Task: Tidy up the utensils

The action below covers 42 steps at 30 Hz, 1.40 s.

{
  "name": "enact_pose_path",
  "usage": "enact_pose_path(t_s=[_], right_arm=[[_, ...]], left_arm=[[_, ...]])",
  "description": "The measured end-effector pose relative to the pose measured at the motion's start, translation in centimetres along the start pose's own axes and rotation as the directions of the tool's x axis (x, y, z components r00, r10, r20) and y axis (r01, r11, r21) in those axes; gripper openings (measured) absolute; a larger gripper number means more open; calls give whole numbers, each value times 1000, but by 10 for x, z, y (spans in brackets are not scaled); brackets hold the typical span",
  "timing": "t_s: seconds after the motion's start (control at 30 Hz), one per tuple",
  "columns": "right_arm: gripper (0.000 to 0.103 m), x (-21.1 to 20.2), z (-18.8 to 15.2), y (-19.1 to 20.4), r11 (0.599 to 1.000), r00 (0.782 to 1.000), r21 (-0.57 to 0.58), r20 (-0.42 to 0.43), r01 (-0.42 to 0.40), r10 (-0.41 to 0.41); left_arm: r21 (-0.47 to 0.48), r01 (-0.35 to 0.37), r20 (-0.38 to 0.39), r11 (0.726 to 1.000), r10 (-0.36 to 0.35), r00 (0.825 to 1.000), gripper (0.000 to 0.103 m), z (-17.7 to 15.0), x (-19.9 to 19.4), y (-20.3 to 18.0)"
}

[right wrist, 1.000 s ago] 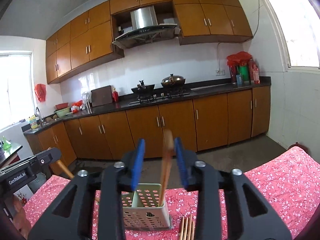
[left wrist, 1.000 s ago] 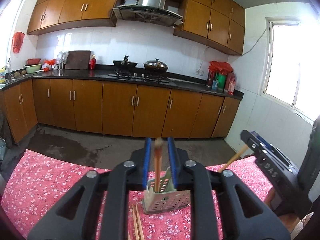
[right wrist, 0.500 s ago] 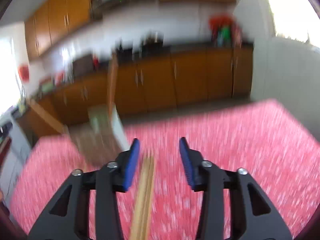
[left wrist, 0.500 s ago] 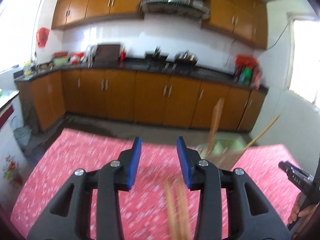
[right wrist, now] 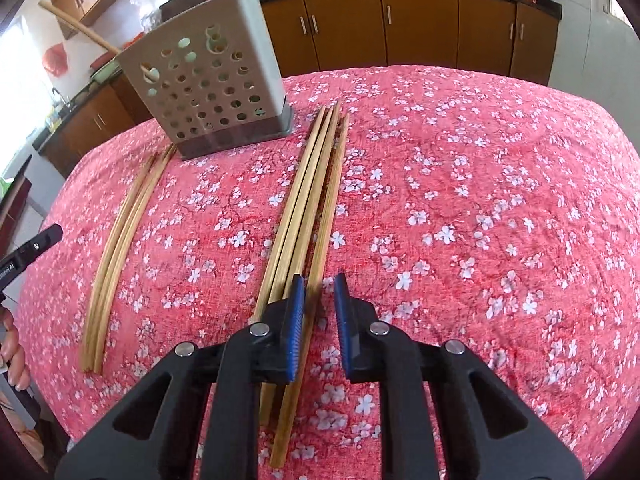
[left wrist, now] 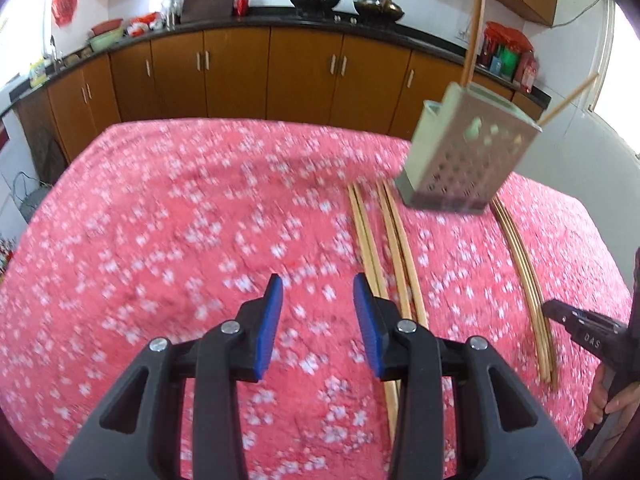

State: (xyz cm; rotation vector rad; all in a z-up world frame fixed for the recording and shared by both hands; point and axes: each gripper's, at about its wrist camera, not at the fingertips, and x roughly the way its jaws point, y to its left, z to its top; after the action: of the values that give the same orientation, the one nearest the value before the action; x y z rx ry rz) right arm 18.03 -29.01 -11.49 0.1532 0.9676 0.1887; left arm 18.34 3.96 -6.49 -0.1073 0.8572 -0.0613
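Note:
A perforated grey-green utensil holder [left wrist: 460,152] [right wrist: 212,76] stands on the red floral tablecloth with two chopsticks [left wrist: 474,20] sticking out of it. Several wooden chopsticks lie flat in bundles: one bundle [left wrist: 384,248] just right of my open, empty left gripper [left wrist: 318,330], another [left wrist: 524,276] farther right near my right gripper's body [left wrist: 588,336]. In the right wrist view my open right gripper [right wrist: 319,320] hovers over the near end of the right bundle [right wrist: 308,216], one stick showing between the jaws. The other bundle [right wrist: 120,236] lies to the left.
The table [left wrist: 168,240] is covered by red floral cloth [right wrist: 480,208]. Brown kitchen cabinets [left wrist: 240,68] and a dark counter with pots stand behind. A hand [right wrist: 12,356] holds the left gripper at the left edge of the right wrist view.
Both grippers let go of the chopsticks they held over the holder and opened. Both dropped down and back toward the table, now low over the loose chopstick bundles.

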Motion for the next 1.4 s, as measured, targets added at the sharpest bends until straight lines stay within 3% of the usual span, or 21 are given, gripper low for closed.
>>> enact_pose_path(t_s=[0.07,0.23,0.5,0.83,1.13,1.4], right_arm=[[9,4,2,2,999,999,-12,3,41,-41],[8,9,3,-6,994,994,19,27,109,-110],[8,9,4,-17,994,994,46,32,102,-103],[8,9,7,-18,994,995,50,31,97,-99],[8,2,-6,-16,995,994,37,46,93,-95],[8,7,7,-37,985,984,82,90,149,-157]], left_arm=[[6,10,-17,1000,-9,1000,37,-4,4,-6],[25,41,-50,999,-40,998,31,-13,11,-17],[75,48,-101,996,-40,994,18,-27,21,-32],[96,51,-115,994,-40,993,17,-36,23,-40],[108,-27,-103,994,38,994,9,-25,34,-30],[31,-122,-68,992,124,990,12,10,55,22]])
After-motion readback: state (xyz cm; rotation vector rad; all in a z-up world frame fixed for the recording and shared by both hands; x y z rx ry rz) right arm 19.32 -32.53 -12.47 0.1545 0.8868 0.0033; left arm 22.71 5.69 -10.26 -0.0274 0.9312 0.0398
